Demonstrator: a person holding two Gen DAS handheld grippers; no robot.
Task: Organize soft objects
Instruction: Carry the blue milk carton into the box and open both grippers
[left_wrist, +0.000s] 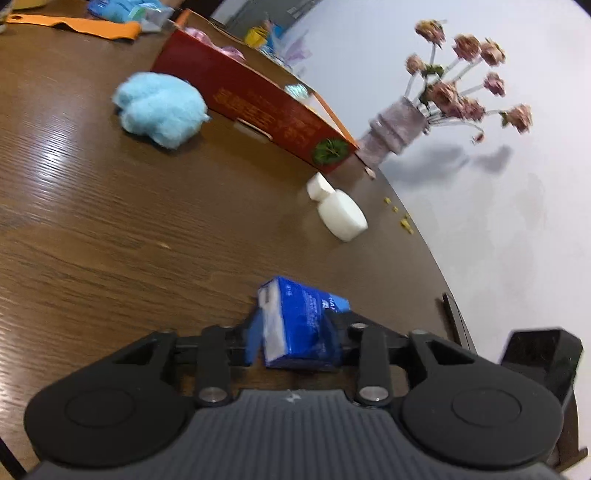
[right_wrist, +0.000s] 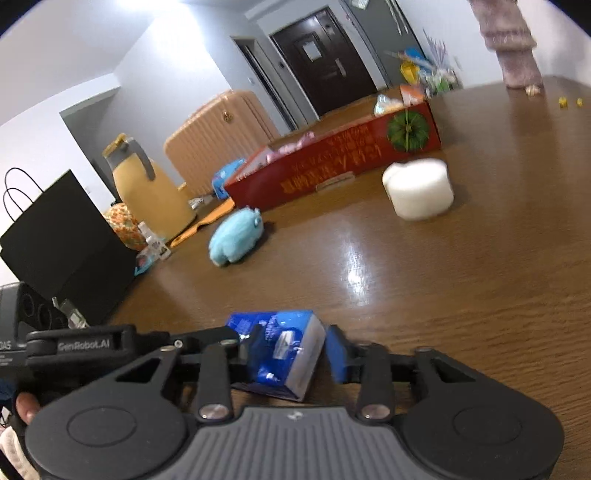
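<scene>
A blue tissue pack (left_wrist: 301, 326) sits between the blue pads of the left gripper (left_wrist: 295, 338), which is narrowed onto it, low over the near part of the brown wooden table (left_wrist: 110, 240). It is hard to say whether the right gripper (right_wrist: 291, 356) grips the other end of the same pack or a second one; in its own view a blue tissue pack (right_wrist: 280, 350) lies between its pads, the left pad against it and the right pad just beside it with a slight gap, so whether that grip is firm I cannot tell. Farther out, a light blue plush toy (left_wrist: 160, 107) lies loose on the table, just beside the long side of an open red cardboard box (left_wrist: 255, 107). A white plastic bottle (left_wrist: 338, 210) lies on its side near the box's corner. Inside the box, pink and pale soft things show above the rim, so by my reading some sorting is done, while the pack and the plush are left to go in. Count: one or perhaps two tissue packs in the grippers, one plush toy, one box, one bottle. Beyond these stand a vase of dried flowers (left_wrist: 399, 125) at the table's edge, and in the right wrist view a black paper bag (right_wrist: 62, 229), a yellow thermos jug (right_wrist: 147, 184) and an orange suitcase (right_wrist: 218, 129).
</scene>
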